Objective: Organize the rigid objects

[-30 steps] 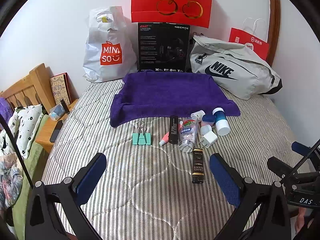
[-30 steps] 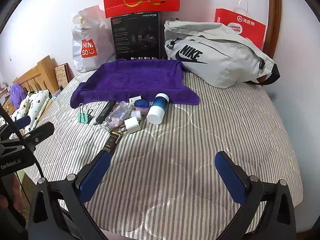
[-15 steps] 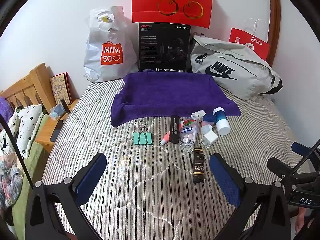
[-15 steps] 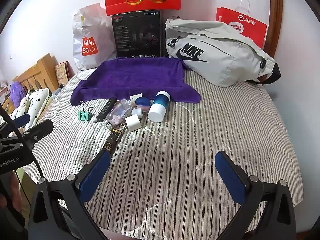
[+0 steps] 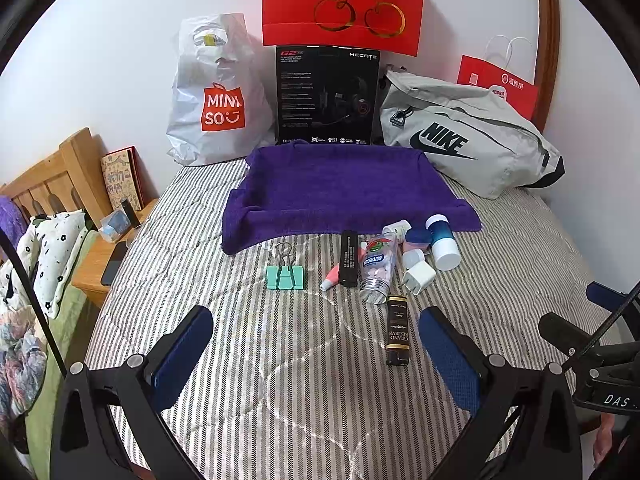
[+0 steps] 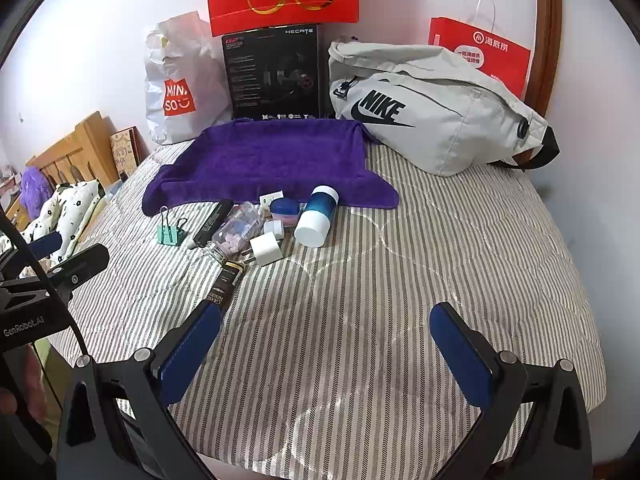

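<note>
A purple towel [image 5: 340,188] lies on the striped bed, also in the right wrist view [image 6: 276,160]. In front of it lie several small items: a green binder clip [image 5: 285,276], a black bar [image 5: 349,258], a clear pill bottle [image 5: 378,268], a white charger [image 5: 418,277], a blue-and-white bottle [image 5: 442,242] and a dark "Grand Reserve" box [image 5: 398,330]. The same items show in the right wrist view: clip [image 6: 170,234], pill bottle [image 6: 236,236], charger [image 6: 266,249], blue-and-white bottle [image 6: 317,216], dark box [image 6: 225,282]. My left gripper [image 5: 316,344] is open and empty, short of the items. My right gripper [image 6: 326,344] is open and empty, to their right.
Against the wall stand a white Miniso bag [image 5: 218,96], a black Hecate box [image 5: 326,96], a grey Nike bag [image 5: 464,140] and red paper bags [image 5: 344,0]. A wooden headboard and nightstand [image 5: 108,264] are at the left. The bed's right edge [image 6: 576,264] is near the wall.
Both grippers have moved slightly forward toward the items; the right view has also shifted left a little. Nothing on the bed has moved.
</note>
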A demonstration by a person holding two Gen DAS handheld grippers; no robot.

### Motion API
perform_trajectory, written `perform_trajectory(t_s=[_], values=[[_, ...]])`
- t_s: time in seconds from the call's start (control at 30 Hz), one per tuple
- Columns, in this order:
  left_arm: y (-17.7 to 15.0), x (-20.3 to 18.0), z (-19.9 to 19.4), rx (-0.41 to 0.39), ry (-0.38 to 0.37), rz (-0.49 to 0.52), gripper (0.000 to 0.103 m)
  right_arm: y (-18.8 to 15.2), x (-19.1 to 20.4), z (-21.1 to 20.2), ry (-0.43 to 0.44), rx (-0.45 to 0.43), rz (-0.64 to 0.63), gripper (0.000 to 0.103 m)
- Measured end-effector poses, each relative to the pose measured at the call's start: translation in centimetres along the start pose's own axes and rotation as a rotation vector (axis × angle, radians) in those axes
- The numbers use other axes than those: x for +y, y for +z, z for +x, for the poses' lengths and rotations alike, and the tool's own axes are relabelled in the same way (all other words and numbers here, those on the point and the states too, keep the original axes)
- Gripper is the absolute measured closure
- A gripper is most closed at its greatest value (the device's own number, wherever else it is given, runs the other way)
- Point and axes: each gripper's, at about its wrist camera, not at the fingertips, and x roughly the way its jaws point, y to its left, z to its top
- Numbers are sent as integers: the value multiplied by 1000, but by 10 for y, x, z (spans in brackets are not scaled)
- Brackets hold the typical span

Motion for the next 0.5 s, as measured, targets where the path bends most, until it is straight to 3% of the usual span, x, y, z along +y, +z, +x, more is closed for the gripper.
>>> perform_trajectory(t_s=[0.5], values=[[1, 2, 6, -2, 6, 1, 0, 0, 0, 1, 5, 0, 6, 0]])
